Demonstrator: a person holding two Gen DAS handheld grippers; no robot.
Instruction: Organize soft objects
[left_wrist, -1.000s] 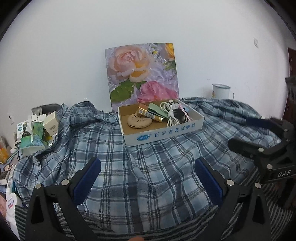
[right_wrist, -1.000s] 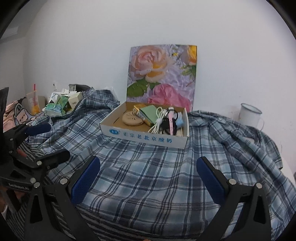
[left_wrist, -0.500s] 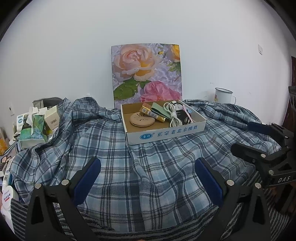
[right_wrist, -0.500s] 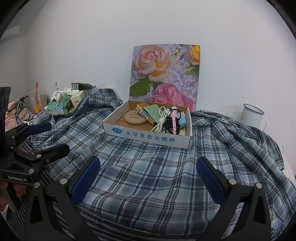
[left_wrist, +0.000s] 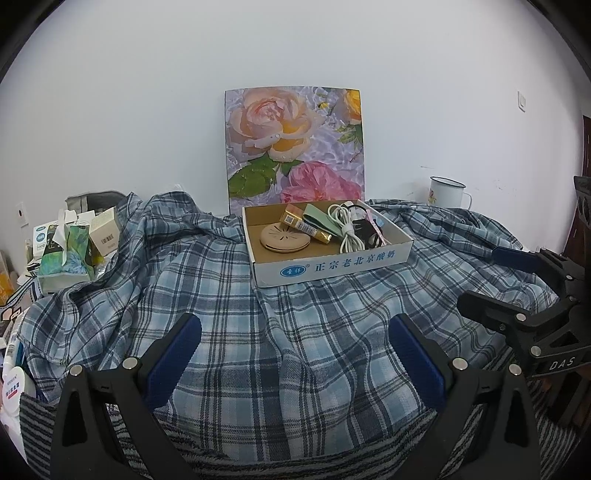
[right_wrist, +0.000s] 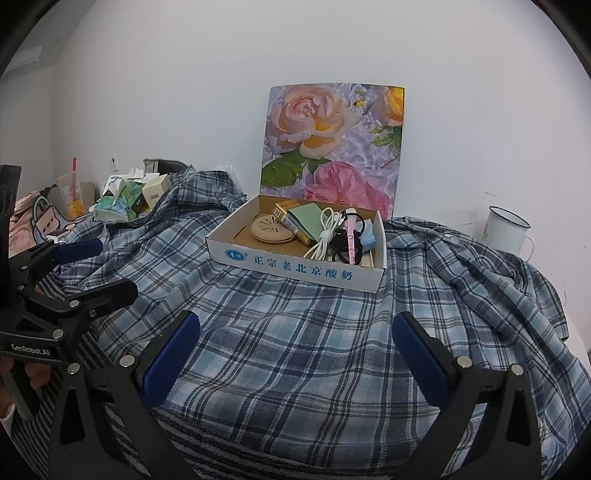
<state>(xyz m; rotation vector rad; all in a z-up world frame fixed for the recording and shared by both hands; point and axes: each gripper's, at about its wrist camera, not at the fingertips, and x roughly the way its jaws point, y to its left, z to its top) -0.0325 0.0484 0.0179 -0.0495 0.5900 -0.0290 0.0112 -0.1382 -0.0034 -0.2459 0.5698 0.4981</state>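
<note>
A blue plaid shirt (left_wrist: 288, 332) lies rumpled and spread over the table; it also shows in the right wrist view (right_wrist: 314, 350). A white cardboard box (left_wrist: 328, 267) with small items rests on top of it, also seen in the right wrist view (right_wrist: 295, 267). My left gripper (left_wrist: 295, 354) is open and empty above the shirt's near part. My right gripper (right_wrist: 295, 350) is open and empty over the same area. Each gripper shows in the other's view: the right gripper (left_wrist: 491, 280) and the left gripper (right_wrist: 103, 269).
A flower picture (left_wrist: 295, 147) leans on the wall behind the box. A white enamel mug (left_wrist: 445, 192) stands at the back right. Tissue packs and small boxes (left_wrist: 70, 247) crowd the left side. A striped cloth (left_wrist: 221, 458) covers the table's front edge.
Both grippers have pulled back and risen slightly; the box and picture sit a little farther and more centred. Both stay open. The shirt has not moved.
</note>
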